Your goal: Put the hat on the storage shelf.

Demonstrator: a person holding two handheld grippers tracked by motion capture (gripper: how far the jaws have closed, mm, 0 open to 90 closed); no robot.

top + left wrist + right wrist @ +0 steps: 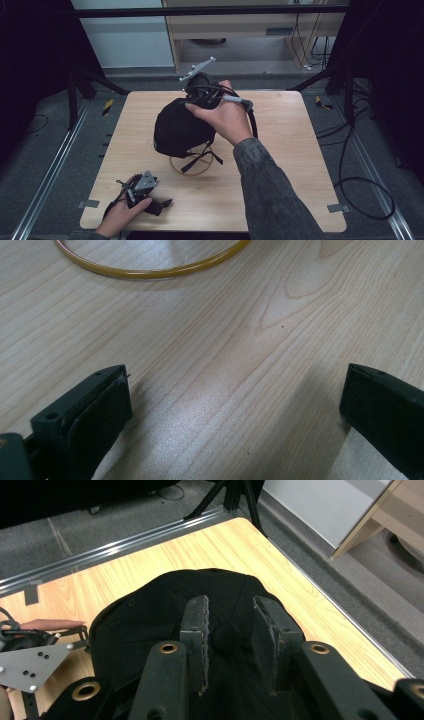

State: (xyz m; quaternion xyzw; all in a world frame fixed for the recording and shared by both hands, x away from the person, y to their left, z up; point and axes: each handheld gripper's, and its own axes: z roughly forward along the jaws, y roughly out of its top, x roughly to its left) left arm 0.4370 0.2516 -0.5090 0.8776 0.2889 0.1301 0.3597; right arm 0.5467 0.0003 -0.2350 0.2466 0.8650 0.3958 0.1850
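A black cap [177, 127] sits on a stand with a yellow ring base [176, 166] in the middle of the wooden table [285, 150]. Black straps [202, 157] hang from its underside. My right gripper [194, 102] is held over the cap's crown from the far side. In the right gripper view the right gripper [230, 605] is open, its jaws straddling the small button [226, 636] on top of the cap [145, 630] without clearly touching it. My left gripper [162, 204] lies on the table at the front left, and the left gripper [237, 377] is open and holds nothing. The ring [150, 272] lies ahead of it.
Metal rails [55, 165] run along both sides of the table. Black cables [360, 195] lie on the grey floor at the right. A wooden cabinet [240, 25] stands beyond the far edge. A metal bracket [337, 208] sits at the front right corner.
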